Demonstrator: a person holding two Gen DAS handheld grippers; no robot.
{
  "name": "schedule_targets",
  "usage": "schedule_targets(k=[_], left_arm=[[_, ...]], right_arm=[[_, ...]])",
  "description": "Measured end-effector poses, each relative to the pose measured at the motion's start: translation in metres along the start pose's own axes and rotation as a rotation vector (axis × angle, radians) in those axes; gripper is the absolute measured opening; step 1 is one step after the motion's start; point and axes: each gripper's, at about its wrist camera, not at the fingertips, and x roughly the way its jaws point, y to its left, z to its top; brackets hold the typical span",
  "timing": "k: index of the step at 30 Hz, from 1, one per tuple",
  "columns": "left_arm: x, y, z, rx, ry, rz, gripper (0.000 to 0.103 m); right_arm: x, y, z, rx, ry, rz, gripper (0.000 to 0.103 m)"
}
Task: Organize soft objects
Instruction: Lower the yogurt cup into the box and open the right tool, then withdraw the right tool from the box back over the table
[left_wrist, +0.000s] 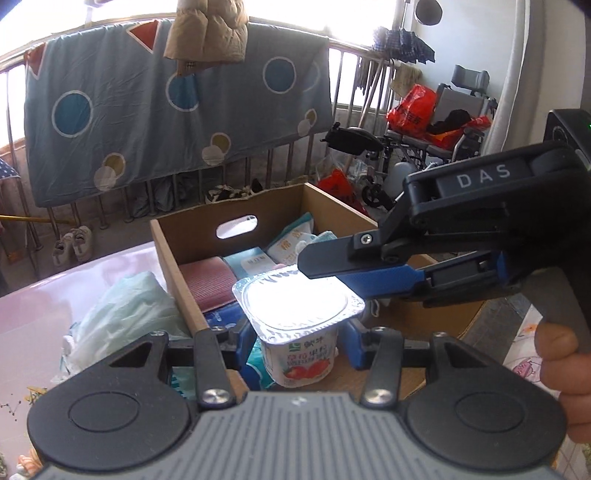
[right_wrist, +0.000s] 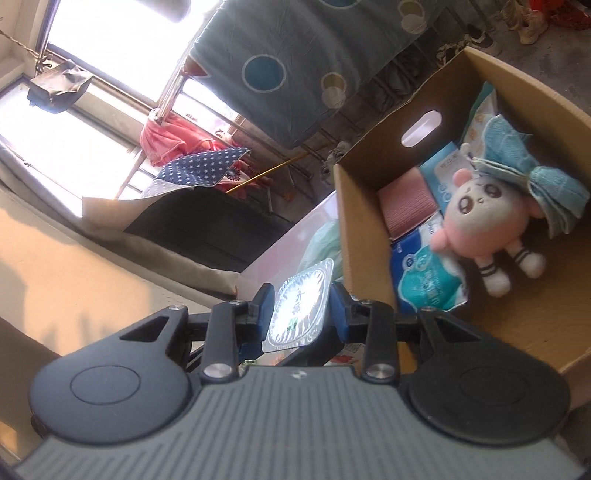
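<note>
Cardboard box (left_wrist: 173, 254) sits on the pink counter (left_wrist: 74, 269), top open, oval handle cut-out in the far wall. Inside, per right wrist view: pink plush doll (right_wrist: 476, 221) lying on its back, blue folded cloth (right_wrist: 532, 173) over its head, pink textured pad (right_wrist: 406, 206) against the near wall, white-and-blue tissue packs (right_wrist: 428, 280) beneath and beside the doll. A pale green plastic bag (left_wrist: 125, 310) lies on the counter just outside the box's left wall. Background: blue dotted quilt (left_wrist: 166, 110) hung over a railing, wheelchair (left_wrist: 424, 140) with red bags further right.

Yogurt cup (left_wrist: 299, 332), foil-sealed with strawberry print, is held upright over the box's near edge, blocking the left wrist view into the box's near half. The foil lid glares white.

Left tool (left_wrist: 299, 343): blue pads close in on both sides of the cup body below the lid rim, holding it.

Right tool (left_wrist: 332, 266): comes in from the right, nearly level, one black finger over the lid's far-right edge, the blue finger beneath that rim. In its own camera the foil lid (right_wrist: 299, 310) sits edge-on between the two blue pads, closed narrow on it. A hand (left_wrist: 565, 365) grips the right tool's handle at lower right.

So both tools hold the same cup: left on the body, right on the lid rim.
</note>
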Motion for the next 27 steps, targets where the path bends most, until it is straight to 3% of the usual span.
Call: schedule_targets(k=[4,10,16,27], left_arm=[[0.030,-0.006,-0.004,0.023,0.077,-0.021,0.050],[0.056,0.000,-0.015,0.030,0.167,-0.029,0.050],[0.050,0.001,-0.018,0.055,0.155,-0.043,0.052],[0.002,0.026,-0.023,0.013,0.098,0.011,0.054]], right_arm=[[0.002,-0.040,0.003,0.066,0.020,-0.017,0.034],[0.025,-0.093,0.003,0.188,0.119,-0.024,0.034],[0.041,-0.106,0.002,0.172,0.193,-0.056,0.035],[0.055,-0.095,0.017,0.025,0.166,-0.260,0.040]])
